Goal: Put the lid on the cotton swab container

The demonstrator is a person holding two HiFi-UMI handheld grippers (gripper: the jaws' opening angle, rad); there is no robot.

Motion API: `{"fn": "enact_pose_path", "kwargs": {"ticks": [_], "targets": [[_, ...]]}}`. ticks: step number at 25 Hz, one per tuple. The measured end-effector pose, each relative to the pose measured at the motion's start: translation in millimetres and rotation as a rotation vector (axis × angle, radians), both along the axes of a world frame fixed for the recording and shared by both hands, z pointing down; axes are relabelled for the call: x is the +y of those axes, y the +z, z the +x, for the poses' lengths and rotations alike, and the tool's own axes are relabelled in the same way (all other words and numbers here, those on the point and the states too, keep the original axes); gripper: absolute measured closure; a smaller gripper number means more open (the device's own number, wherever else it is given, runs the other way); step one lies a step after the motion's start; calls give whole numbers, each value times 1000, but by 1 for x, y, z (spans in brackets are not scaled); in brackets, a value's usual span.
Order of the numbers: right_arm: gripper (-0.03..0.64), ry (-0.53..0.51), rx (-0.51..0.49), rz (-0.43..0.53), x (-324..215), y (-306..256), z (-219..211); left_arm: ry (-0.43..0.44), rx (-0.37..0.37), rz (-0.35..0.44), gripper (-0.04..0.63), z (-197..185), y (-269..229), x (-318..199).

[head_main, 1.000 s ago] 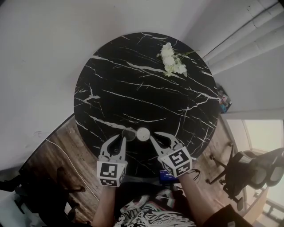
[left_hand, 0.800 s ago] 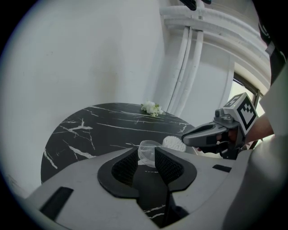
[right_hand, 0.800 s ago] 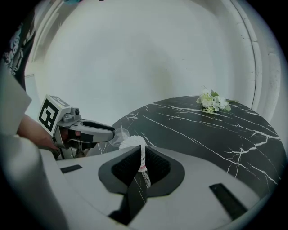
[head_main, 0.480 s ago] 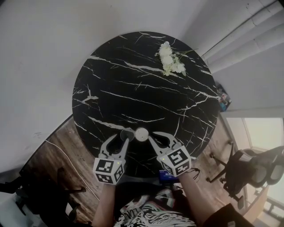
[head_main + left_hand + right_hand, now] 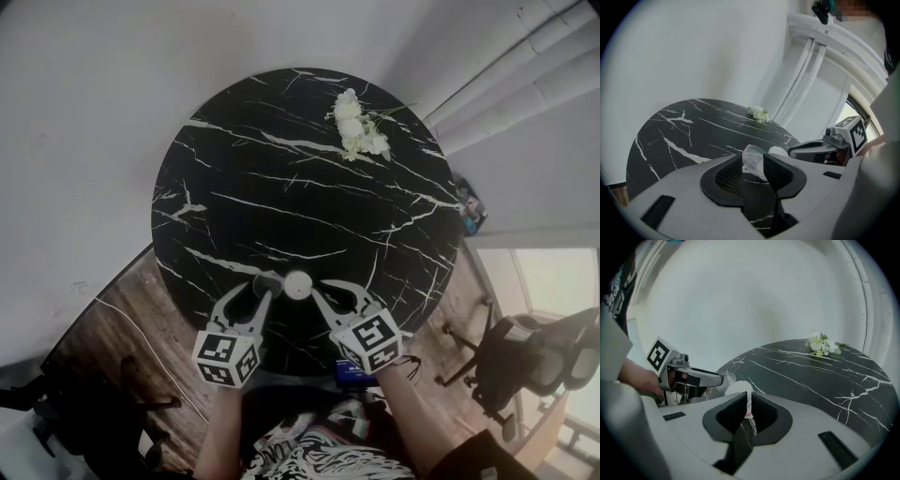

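Lightness marks the small clear round plastic lid (image 5: 752,158): a thin, slick, slightly springy shell, I judge, likely to skid or pop out under a hard squeeze, so it is best pinched gently across opposite points of its rim. It lies near the front edge of the round black white-veined marble table (image 5: 281,187), in the gap of the left gripper (image 5: 256,292), whose jaws have just been opening and stand released around it, apparently not pressing it. It looks tilted; which way its hollow faces I cannot tell. Just beside it the small round clear container of white cotton swabs (image 5: 297,284) stands upright, long axis vertical, swab heads up, its near wall clenched by the right gripper (image 5: 319,285).
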State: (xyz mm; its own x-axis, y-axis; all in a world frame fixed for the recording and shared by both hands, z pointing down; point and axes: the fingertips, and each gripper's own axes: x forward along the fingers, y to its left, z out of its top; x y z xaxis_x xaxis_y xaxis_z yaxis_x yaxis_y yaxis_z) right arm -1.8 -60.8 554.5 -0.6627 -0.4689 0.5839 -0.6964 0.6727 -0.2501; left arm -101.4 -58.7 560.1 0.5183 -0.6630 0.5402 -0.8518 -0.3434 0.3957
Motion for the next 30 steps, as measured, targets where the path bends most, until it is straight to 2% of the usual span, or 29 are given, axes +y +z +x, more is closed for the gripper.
{"fn": "enact_pose_path", "kwargs": {"ticks": [11,17,30], "targets": [[597,3,7,-20,1,0,0,-5,29,24,454,1,-12,-5],[597,-1,18,-26,3,1,0,30,-4,68,454,6,-22,-8],[597,-16,31,-30,1,2,1,42,17,93,455,14,-34,-9]]}}
